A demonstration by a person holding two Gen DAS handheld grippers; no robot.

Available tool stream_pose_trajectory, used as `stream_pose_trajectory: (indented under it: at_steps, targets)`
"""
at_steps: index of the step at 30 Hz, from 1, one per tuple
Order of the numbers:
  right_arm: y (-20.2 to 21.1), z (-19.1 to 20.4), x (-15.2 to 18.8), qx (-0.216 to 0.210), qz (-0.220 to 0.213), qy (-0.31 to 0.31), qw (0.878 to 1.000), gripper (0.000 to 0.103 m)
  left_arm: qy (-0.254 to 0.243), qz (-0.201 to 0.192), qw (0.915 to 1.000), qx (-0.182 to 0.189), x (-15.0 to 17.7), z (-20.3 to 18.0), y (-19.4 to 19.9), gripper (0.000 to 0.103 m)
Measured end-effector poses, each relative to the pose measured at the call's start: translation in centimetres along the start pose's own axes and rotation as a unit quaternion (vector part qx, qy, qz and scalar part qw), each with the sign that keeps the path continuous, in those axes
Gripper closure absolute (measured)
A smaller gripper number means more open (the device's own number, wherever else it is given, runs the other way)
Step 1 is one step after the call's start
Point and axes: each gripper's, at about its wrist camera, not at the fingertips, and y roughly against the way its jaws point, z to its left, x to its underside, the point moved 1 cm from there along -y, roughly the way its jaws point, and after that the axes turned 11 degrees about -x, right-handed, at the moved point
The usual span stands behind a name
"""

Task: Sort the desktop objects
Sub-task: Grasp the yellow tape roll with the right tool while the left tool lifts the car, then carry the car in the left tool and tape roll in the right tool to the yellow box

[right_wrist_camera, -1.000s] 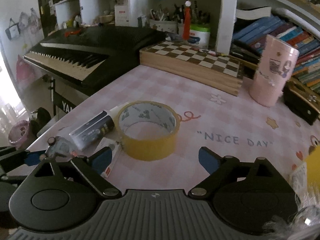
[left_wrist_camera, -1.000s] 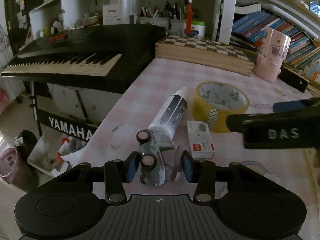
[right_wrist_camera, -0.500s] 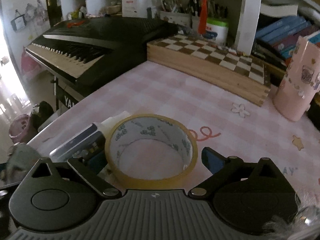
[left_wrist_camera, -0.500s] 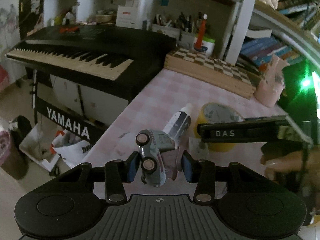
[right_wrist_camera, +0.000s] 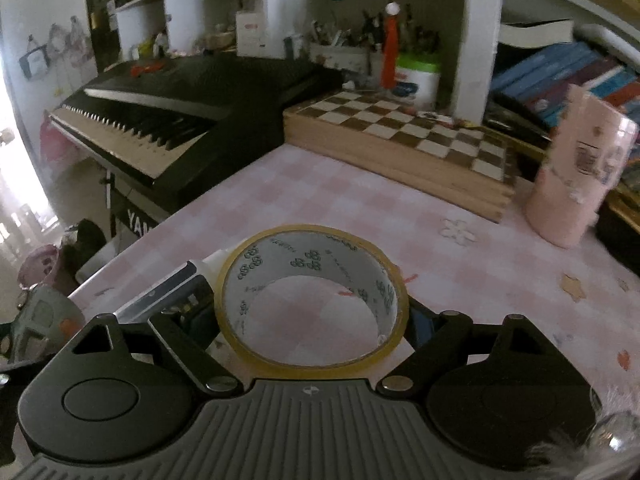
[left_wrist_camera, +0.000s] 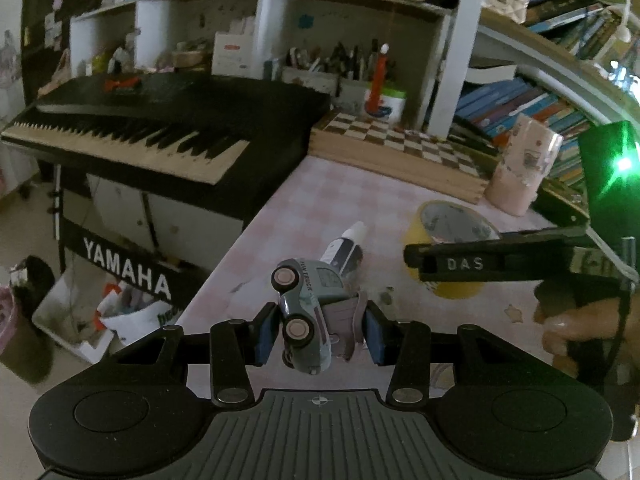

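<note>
The left gripper (left_wrist_camera: 318, 334) is closed on a toy car (left_wrist_camera: 310, 312), its blue pads pressed to the car's two sides; the car is tilted, nose up toward the far left, wheels facing left, and it hangs clear above the near left corner of the table (left_wrist_camera: 328, 192). Just beyond the car a white tube (left_wrist_camera: 346, 250) lies on the pink check cloth, cap pointing far, and to its right sits a roll of yellow tape (left_wrist_camera: 454, 248). The right gripper (right_wrist_camera: 310, 320) is spread wide with the tape (right_wrist_camera: 312, 300) between its fingers, one finger on each side of the roll; the fingertips are mostly hidden behind the roll, so whether they touch it I cannot tell, and the tape appears to rest flat on the table (right_wrist_camera: 360, 200). In the right wrist view the tube (right_wrist_camera: 176, 288) lies just left of the tape, seemingly touching it, and the car (right_wrist_camera: 38, 320) shows blurred at the far left edge. From the left wrist view the right gripper's finger (left_wrist_camera: 480, 266) crosses in front of the tape, held by a hand (left_wrist_camera: 580, 324) at the right. Far across the table stand a chessboard (right_wrist_camera: 404, 136) and a pink cup (right_wrist_camera: 576, 184) to its right; a keyboard (left_wrist_camera: 160, 128) sits left of the table.
</note>
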Motion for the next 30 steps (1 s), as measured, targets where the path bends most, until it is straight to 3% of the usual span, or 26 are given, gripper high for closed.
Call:
stream_pose_trajectory:
  at_steps: [11, 23, 30]
  targets:
    - [6.3, 1.9, 2.6, 0.026, -0.007, -0.026, 0.999, 0.015, -0.010, -0.025, 0.9990, 0.034, 0.9, 1.3, 3.4, 0.059]
    - [12.8, 6.9, 6.7, 0.057, -0.017, -0.036, 0.998, 0.015, -0.025, -0.025, 0.9943, 0.100, 3.6, 2.9, 7.1, 0.059]
    - [14.9, 10.4, 10.4, 0.064, -0.002, -0.056, 0.996, 0.015, -0.054, -0.049, 0.9900, 0.121, 5.0, 3.9, 10.4, 0.059]
